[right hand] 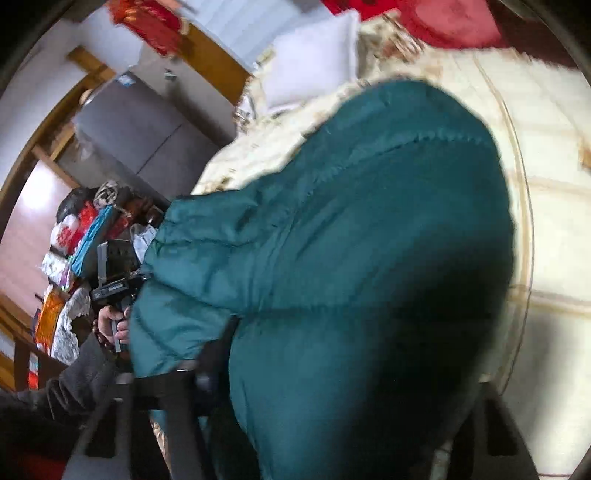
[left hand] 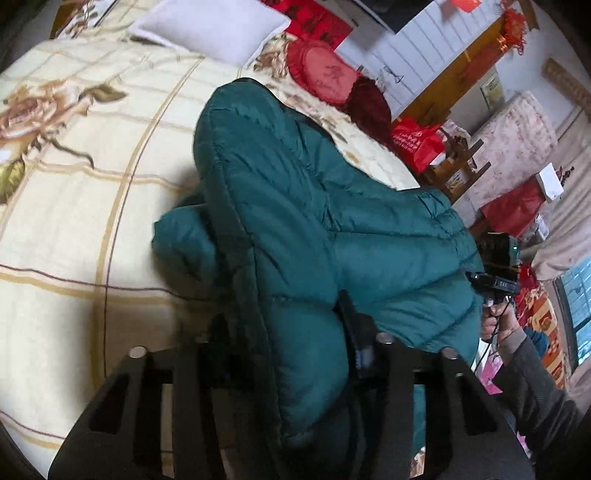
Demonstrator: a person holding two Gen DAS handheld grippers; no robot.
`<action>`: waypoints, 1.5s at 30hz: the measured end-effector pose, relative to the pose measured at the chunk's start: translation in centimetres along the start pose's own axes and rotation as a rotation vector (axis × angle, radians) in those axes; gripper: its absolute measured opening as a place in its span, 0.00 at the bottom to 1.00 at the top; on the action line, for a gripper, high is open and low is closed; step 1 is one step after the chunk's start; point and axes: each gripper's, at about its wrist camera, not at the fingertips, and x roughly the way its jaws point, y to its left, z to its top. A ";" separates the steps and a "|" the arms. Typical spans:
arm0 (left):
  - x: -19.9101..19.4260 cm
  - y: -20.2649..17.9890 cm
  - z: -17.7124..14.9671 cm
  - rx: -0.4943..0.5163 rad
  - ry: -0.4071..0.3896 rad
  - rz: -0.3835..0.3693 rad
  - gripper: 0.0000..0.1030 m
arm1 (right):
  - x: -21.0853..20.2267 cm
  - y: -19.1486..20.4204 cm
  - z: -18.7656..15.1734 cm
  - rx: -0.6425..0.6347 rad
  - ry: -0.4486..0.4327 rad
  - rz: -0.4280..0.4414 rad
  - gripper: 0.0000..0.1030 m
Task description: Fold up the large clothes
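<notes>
One teal padded jacket (left hand: 295,229), two hand-held grippers clamping it.

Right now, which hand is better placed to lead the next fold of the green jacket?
Left, probably. Its gripper has the puffy green jacket bunched between its fingers, with open bedspread beside it to fold onto. The right gripper also holds jacket, but its view is blurred and mostly blocked by fabric.

- Puffer jacket (left hand: 295,206): dark teal, quilted with stitched seams.
- Bed cover (left hand: 74,192): cream, crossed by tan and brown lines, with printed roses and olive leaves.
- Pillow (left hand: 210,27): plain white.
- Round cushion (left hand: 321,72): red, frilled.
- Gripper fingers (left hand: 177,398): black.
</notes>
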 end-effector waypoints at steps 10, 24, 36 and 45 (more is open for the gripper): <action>-1.4 -2.0 5.6 0.038 -0.092 0.015 0.31 | -4.3 5.6 3.0 -0.106 -0.200 -0.134 0.40; 0.6 3.7 9.5 -0.040 -0.015 0.234 0.62 | 1.0 -3.1 7.2 0.324 -0.082 -0.090 0.63; -10.3 -8.7 2.3 0.070 -0.246 0.329 0.86 | -10.7 12.5 2.5 0.165 -0.306 -0.453 0.72; -8.1 -14.0 -7.2 0.063 -0.139 0.483 0.86 | -8.4 23.4 -4.2 -0.078 -0.332 -0.748 0.85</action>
